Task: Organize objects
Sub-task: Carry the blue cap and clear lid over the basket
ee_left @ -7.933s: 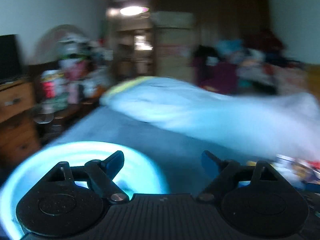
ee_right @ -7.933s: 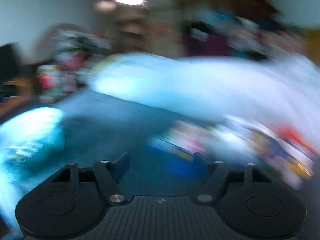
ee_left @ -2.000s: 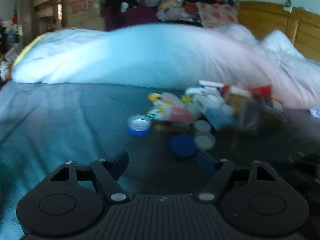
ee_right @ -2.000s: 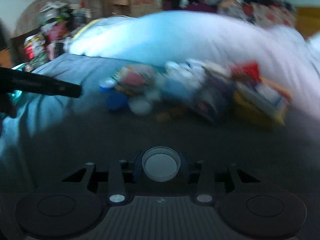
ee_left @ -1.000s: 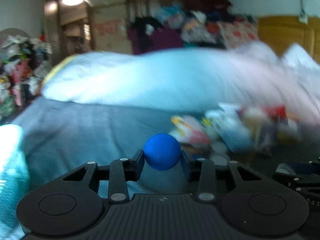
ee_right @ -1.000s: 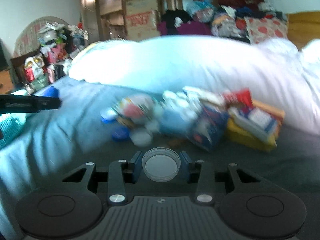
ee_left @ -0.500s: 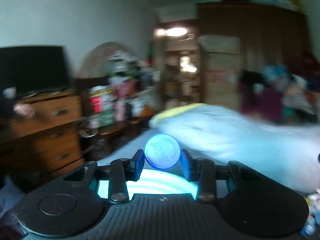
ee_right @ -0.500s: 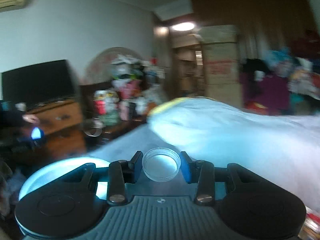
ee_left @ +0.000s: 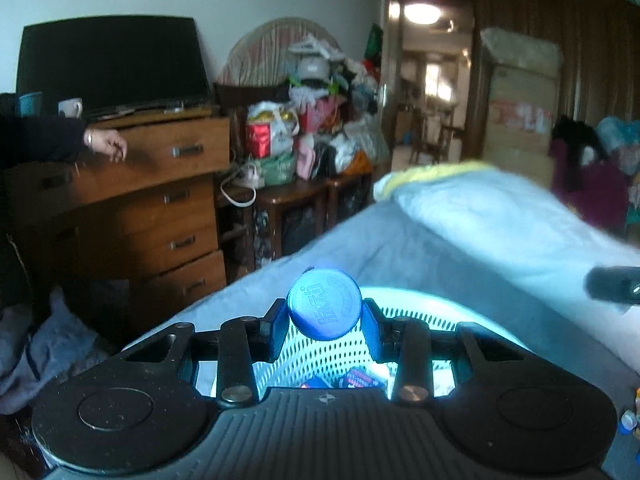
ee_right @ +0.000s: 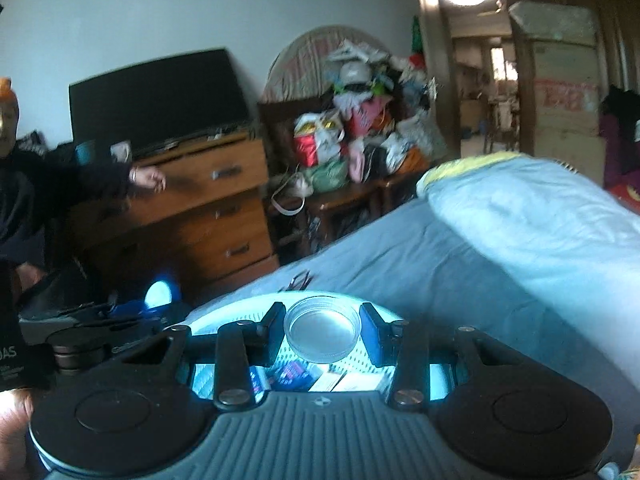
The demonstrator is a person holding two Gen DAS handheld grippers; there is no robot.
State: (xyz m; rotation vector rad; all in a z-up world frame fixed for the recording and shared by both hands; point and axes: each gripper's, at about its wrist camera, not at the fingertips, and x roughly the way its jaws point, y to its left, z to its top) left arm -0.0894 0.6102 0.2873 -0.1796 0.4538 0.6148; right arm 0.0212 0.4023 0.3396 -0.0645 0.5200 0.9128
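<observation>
My left gripper (ee_left: 325, 322) is shut on a blue bottle cap (ee_left: 324, 305), its embossed top facing the camera. It hangs over a pale blue perforated basket (ee_left: 440, 300) standing on the bed. In the right wrist view my right gripper (ee_right: 322, 338) is shut on a clear round lid (ee_right: 322, 326), also above the basket (ee_right: 224, 316). Small packets (ee_right: 296, 374) lie in the basket. The left gripper with its blue cap (ee_right: 158, 294) shows at the left of the right wrist view. The right gripper's tip (ee_left: 612, 290) pokes in at the left wrist view's right edge.
A grey-blue sheet (ee_left: 400, 248) covers the bed, with a rolled light blue duvet (ee_left: 500, 216) behind. A wooden dresser (ee_left: 160, 200) with a dark TV (ee_left: 112, 64) stands left, a person's hand (ee_left: 106, 144) resting on it. Bags (ee_left: 312, 128) are piled on a side table.
Both grippers picked up their caps from the pile, then swung left to the basket. Since half a second ago they have come lower and closer over it.
</observation>
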